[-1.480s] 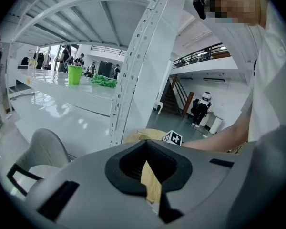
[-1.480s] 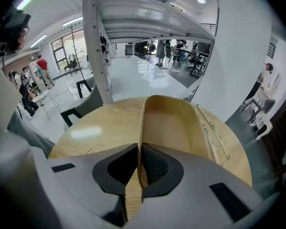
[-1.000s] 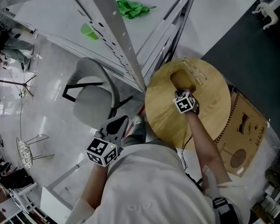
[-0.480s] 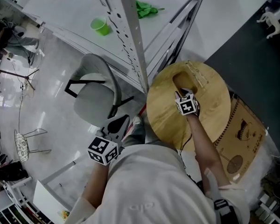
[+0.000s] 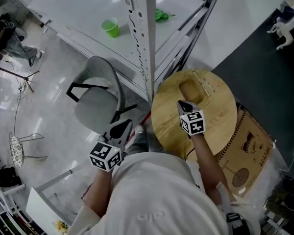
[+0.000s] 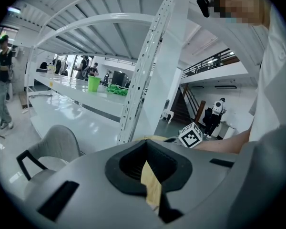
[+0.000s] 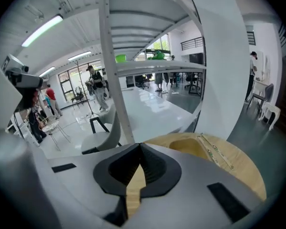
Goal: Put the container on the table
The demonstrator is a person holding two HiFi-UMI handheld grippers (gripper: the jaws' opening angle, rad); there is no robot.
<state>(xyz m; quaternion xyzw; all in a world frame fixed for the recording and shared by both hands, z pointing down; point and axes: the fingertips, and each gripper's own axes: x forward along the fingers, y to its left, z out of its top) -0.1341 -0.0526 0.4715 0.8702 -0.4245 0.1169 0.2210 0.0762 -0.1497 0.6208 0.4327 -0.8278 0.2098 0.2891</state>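
Tan oval container (image 5: 190,89) is on the round wooden counter (image 5: 220,112), on its far half, beside a thin clear strip. Nothing is gripping it.

Left gripper (image 5: 121,129) is low by the person's body and off the counter. Its jaws are closed with nothing between them, pointing toward the grey chair (image 5: 95,104).

Right gripper (image 5: 182,103) is over the counter, just on the near side of the container and not touching it. Its jaws are closed and empty. The right gripper view shows the container ahead of and below the tips.

Brown printed cardboard sheet (image 5: 250,151) sticks out beside the counter on the right.

White perforated steel post (image 5: 146,38) stands at the counter's far-left edge. Behind it is the white shelf surface (image 5: 83,9), with a green plastic cup (image 5: 110,27) and a crumpled green cloth (image 5: 161,15) on it, well apart from each other.
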